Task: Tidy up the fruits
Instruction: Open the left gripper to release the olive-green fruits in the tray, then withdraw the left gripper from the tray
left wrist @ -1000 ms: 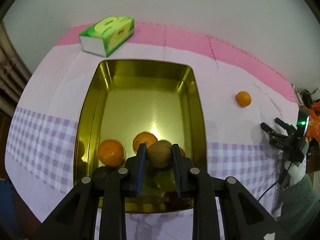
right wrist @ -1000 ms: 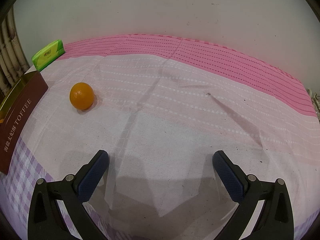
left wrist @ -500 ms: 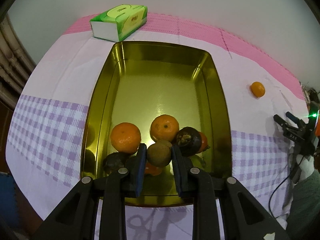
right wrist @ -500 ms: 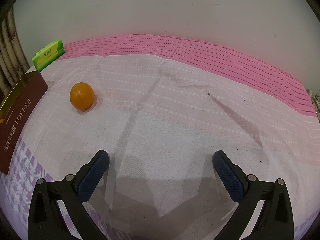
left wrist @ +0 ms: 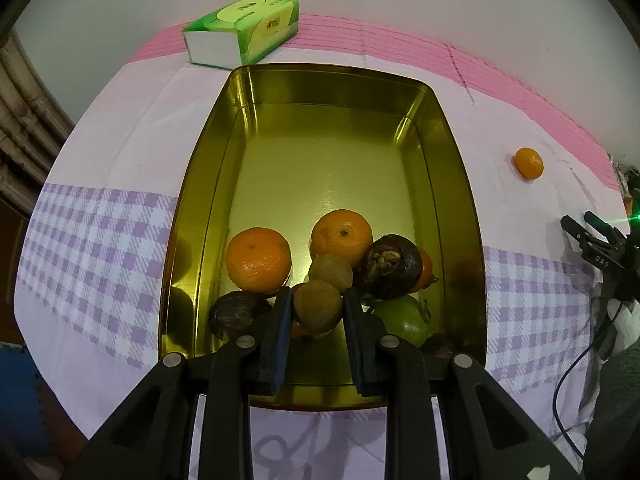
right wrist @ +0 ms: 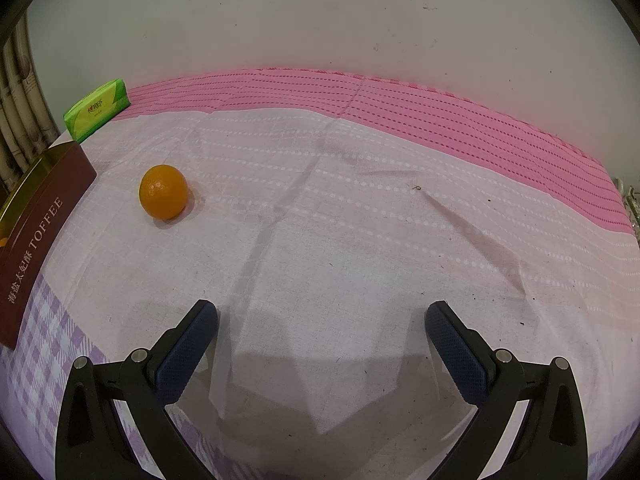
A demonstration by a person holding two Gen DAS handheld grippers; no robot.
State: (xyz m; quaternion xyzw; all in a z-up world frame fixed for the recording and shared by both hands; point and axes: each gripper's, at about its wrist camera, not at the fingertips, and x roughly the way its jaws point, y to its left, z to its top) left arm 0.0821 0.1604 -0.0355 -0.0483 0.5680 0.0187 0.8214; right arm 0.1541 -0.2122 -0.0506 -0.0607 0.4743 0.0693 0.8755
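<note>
A small brown fruit sits pinched between the two blue pads of the left gripper, whose jaws are closed tight on its sides. It hangs over the near end of a gold tin, just above the fruit piled there. In that pile: a second brown fruit right behind the held one, two oranges side by side, a dark wrinkled fruit against the right wall with something orange-red peeking from behind it, a green fruit in the near right corner and another dark fruit in the near left corner. The far half of the tin is bare metal.

The tin lies on a table covered by a pink, white and lilac-checked cloth. A green tissue pack lies just past the tin's far edge. One lone orange rests on the cloth to the right of the tin, apart from it.

The right gripper hovers over bare cloth with its jaws spread wide, holding nothing.
</note>
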